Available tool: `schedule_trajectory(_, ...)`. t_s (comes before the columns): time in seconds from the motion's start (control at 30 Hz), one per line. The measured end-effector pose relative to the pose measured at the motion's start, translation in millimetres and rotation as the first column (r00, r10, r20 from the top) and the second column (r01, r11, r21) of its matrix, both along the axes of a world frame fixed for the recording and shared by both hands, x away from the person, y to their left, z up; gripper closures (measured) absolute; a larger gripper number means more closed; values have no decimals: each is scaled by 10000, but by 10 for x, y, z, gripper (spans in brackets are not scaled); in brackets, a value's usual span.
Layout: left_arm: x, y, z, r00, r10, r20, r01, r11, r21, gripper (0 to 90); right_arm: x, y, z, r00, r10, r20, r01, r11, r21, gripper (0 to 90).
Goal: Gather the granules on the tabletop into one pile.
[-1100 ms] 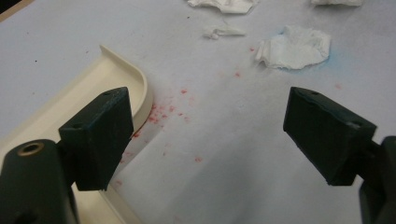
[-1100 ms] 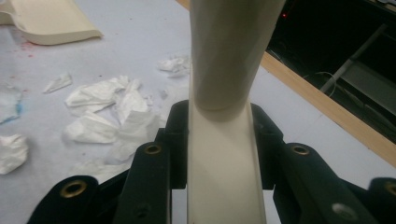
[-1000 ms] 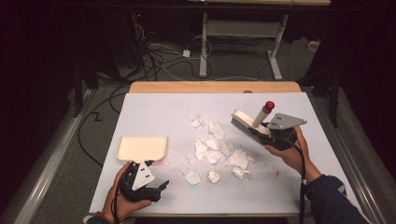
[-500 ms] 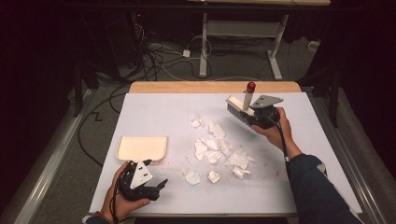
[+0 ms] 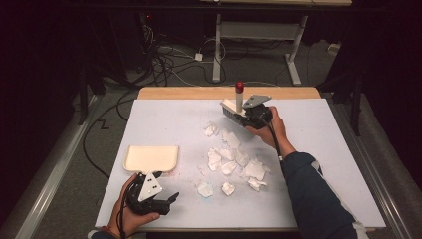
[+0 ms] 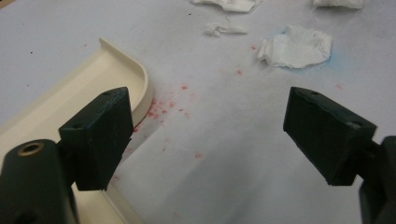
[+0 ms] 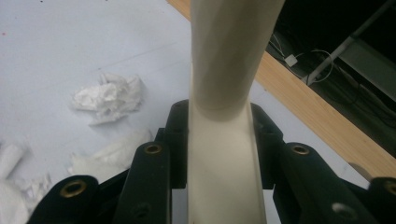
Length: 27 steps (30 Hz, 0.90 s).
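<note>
A cream brush (image 5: 230,110) with dark bristles and a red-tipped handle is noted. White paper scraps (image 5: 234,164) and a cream dustpan (image 5: 150,158) are seen on the pale grey table (image 5: 323,149), red-speckled beside the dustpan. Gripper jaws are black.

I see tangled cables (image 5: 164,59) on the dark floor beyond my table, and a white metal frame (image 5: 259,35) standing behind them.

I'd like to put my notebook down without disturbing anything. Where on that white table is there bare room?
The right side of the table, beyond the person's right sleeve, is bare. So is the far left corner, behind the cream dustpan. The middle is crowded with crumpled paper scraps, and the right gripper holds a brush at their far edge.
</note>
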<state>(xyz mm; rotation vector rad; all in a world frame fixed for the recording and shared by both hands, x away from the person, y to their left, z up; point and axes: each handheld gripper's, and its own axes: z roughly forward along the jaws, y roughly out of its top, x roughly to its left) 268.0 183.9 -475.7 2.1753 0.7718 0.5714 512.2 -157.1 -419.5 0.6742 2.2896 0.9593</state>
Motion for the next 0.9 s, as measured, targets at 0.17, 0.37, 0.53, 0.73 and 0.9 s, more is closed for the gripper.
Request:
schedule_trajectory(0.17,0,-2,-5,9999,-112,-99,112,9999,16,157,16,200,-54,9996,275,-34,-275,9995,131,676)
schedule_trajectory(0.37,-20,12,-9,9998,-159,-151,159,9999,33,156,15,351,-138,9955,876,-348,-864,9957,342,676)
schedule_trajectory(0.53,-30,10,-7,9995,-254,-210,256,9996,113,156,-68,401,-170,9798,1841,-779,-1846,9828,11,673)
schedule_trajectory(0.73,-38,-4,-14,9990,-343,-293,352,9990,284,157,-192,302,-196,9631,2566,-813,-2582,9660,-97,670)
schedule_trajectory(0.9,-49,-9,-16,9990,-319,-322,331,9987,384,157,-321,154,-190,9322,3517,-856,-3526,9358,39,669)
